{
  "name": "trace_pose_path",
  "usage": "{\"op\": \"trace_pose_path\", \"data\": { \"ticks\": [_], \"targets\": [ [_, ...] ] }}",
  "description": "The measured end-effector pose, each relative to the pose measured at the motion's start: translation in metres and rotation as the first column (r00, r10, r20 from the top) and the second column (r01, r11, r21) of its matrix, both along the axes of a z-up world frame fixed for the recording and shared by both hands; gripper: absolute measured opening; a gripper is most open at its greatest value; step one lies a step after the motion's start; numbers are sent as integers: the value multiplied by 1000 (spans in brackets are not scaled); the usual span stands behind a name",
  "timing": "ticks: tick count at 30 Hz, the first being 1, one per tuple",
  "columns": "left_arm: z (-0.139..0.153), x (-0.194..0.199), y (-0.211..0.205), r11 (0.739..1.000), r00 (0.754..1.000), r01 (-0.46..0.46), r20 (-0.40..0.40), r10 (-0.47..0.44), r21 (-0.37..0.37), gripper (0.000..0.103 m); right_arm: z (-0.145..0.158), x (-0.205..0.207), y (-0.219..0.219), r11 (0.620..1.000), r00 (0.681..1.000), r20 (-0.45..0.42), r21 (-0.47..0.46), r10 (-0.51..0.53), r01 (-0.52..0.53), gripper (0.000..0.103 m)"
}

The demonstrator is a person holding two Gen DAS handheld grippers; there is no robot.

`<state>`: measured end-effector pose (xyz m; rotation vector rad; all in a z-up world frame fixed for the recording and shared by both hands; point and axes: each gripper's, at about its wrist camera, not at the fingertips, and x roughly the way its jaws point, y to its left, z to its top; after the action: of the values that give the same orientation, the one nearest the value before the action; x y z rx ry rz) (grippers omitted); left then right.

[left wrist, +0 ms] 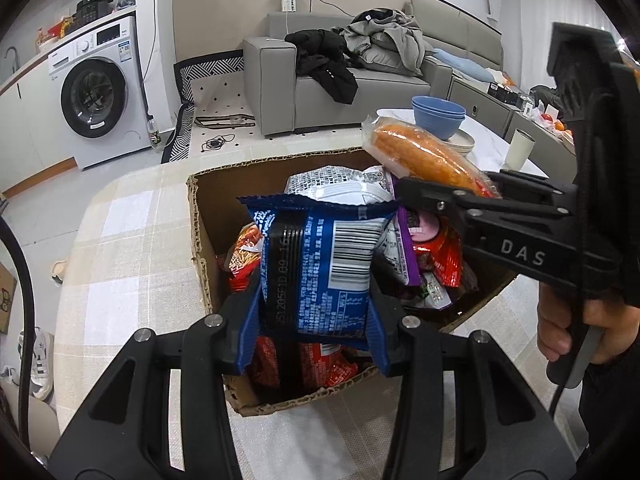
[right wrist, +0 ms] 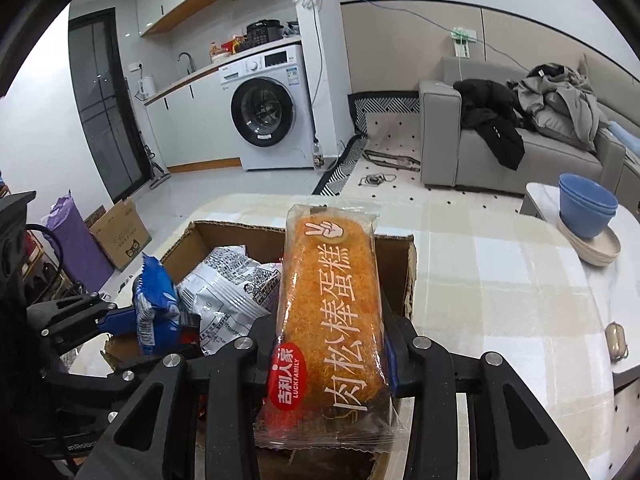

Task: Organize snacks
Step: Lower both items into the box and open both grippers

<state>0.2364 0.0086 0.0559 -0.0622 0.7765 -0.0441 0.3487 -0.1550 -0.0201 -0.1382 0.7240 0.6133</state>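
Over the box (left wrist: 200,240), we're holding two snacks, one per gripper. The box is sitting on a checked cloth (left wrist: 132,248) on the table, flaps cut rough, already part full w/ packets.

Left gripper (left wrist: 316,304) is clenched on a blue pack (left wrist: 320,264), barcode side facing us, pads pinching its lower half from both sides. The pack is hanging upright just above the box's near corner, over red packets (left wrist: 320,364) lying inside. Behind it, deeper in the box, a silver bag (left wrist: 340,188) is leaning up, w/ a purple wrapper (left wrist: 408,248) & more red ones to its right.

Right gripper (right wrist: 332,344) is grasping a cake (right wrist: 332,312), a long orange roll in clear wrap w/ a red label at the near end. It's sticking out lengthwise past the fingers, over the box's far-right part, tilted up a bit. In the left view it's poking above the box rim toward blue bowls (left wrist: 438,116).

Those bowls are stacked on plates (right wrist: 592,244) beyond the box, well apart from it, w/ a white cup (left wrist: 518,148) near them. Our right hand (left wrist: 568,328) is wrapped round the gripper handle, right of the box.

Far behind the box: a washer (right wrist: 268,112) & a grey sofa (right wrist: 512,148) w/ clothes piled on it.
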Motion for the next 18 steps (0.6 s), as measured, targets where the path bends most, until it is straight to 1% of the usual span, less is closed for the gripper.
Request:
{"op": "trace_pose_path", "data": {
  "ticks": [2, 4, 7, 8, 9, 10, 11, 12, 13, 14, 15, 18],
  "targets": [
    [0, -1, 2, 1000, 1000, -4, -1, 4, -3, 42, 1, -2, -1, 1000, 1000, 7, -1, -1, 1, 48],
    [2, -2, 3, 1000, 1000, -4, -3, 4, -8, 43, 4, -7, -6, 1000, 1000, 20, 11, 14, -14, 53],
    [4, -4, 6, 1000, 1000, -4, -7, 4, -24, 44, 7, -15, -13, 999, 999, 27, 19, 28, -29, 54],
    [5, -5, 8, 999, 1000, -4, -8, 4, -31, 46, 8, -18, -17, 999, 999, 28, 28, 30, -31, 56],
    [6, -6, 8, 999, 1000, -2, -7, 2, -40, 50, 10, -20, -20, 999, 999, 31, 34, 31, -32, 60],
    [8, -7, 8, 999, 1000, 2, -2, -2, -47, 53, 11, -23, -23, 999, 999, 41, 37, 29, -31, 71],
    [9, -9, 8, 999, 1000, 6, 3, -6, -51, 58, 13, -26, -26, 999, 998, 52, 38, 26, -28, 75],
    [10, -11, 7, 999, 1000, 7, 7, -7, -50, 65, 14, -29, -29, 999, 998, 60, 41, 25, -27, 75],
    [12, -13, 6, 999, 1000, 5, 13, -5, -43, 70, 15, -31, -31, 999, 998, 60, 43, 26, -29, 75],
    [13, -14, 5, 999, 1000, 1, 19, -1, -35, 76, 16, -33, -33, 999, 998, 60, 44, 28, -30, 75],
    [16, -17, 4, 999, 1000, 3, 28, -2, -35, 78, 17, -34, -35, 999, 998, 60, 46, 26, -28, 75],
    [21, -22, 3, 1000, 999, 0, 35, 1, -32, 80, 19, -39, -42, 998, 998, 59, 56, 17, -20, 84]
  ]
}}
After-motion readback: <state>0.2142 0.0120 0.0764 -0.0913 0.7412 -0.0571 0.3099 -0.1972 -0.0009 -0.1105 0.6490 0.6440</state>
